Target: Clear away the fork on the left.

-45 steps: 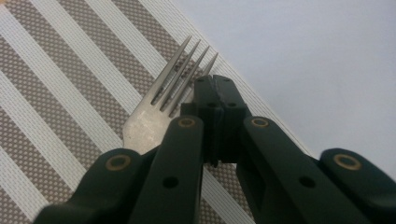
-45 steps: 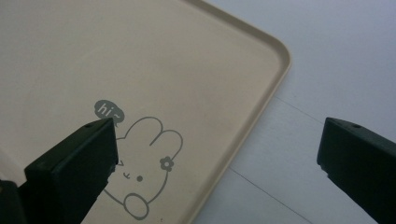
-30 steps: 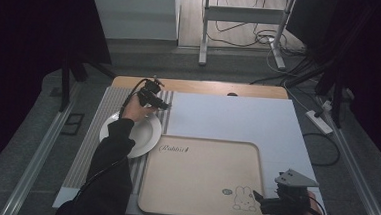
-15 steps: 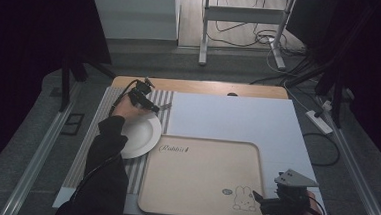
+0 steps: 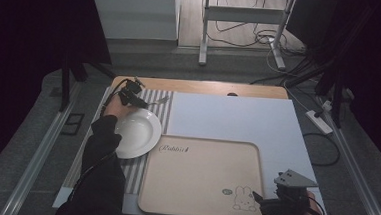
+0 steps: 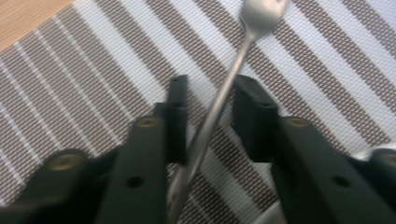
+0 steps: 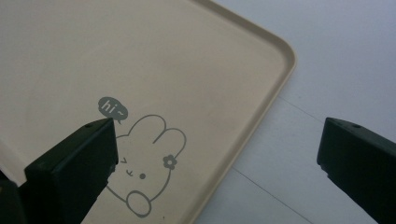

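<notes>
Two claws here; our left gripper (image 6: 208,100) has just been closing around the fork (image 6: 219,102), pads not quite touching; right gripper (image 7: 217,158) gapes wide over the tray (image 7: 140,60).

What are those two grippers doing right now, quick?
Left gripper: jaws just closing around the silver metal fork on the striped placemat; firm grip cannot be told.
Right gripper: open, holding nothing.

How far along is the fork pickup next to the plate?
Done: the left tool has reached the silver metal fork on the striped placemat and has just been closing, handle between its jaws. In hand: securing the grip; contact is unclear. Left: lifting it. The right tool hangs open over the beige rabbit tray.
</notes>
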Motion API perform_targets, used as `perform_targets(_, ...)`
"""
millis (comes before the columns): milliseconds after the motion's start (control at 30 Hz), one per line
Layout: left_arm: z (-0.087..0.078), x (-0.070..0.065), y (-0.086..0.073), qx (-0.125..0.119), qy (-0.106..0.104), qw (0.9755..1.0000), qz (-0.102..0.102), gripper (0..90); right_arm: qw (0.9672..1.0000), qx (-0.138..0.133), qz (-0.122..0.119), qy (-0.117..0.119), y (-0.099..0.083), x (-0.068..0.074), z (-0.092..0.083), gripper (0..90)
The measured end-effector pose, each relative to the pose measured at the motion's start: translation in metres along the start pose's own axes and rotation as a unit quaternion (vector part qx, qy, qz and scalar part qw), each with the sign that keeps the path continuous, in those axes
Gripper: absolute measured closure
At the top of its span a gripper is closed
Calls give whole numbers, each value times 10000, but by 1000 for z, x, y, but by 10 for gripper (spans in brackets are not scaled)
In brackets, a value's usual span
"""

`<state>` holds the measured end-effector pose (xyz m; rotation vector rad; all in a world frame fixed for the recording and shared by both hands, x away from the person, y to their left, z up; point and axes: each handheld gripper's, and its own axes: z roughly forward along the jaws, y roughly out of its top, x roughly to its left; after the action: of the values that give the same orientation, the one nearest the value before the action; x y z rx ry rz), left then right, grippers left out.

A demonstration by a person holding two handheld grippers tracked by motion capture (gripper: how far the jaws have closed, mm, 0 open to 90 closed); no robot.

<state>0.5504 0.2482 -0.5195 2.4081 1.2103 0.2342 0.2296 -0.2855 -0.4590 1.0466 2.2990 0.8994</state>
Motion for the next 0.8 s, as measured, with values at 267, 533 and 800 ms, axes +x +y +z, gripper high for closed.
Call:
perform_targets(267,-2,-3,0,85,-95,9994,326,843,10000,2,-18,-3,0,0,0,0)
perform_targets(533,-3,-1,-1,35,-139,9995,286,843,10000,8,-22,8,0,0,0,0)
perform_targets(800,-13,6,1,99,126,9995,290,844,10000,4,-22,5,0,0,0,0)
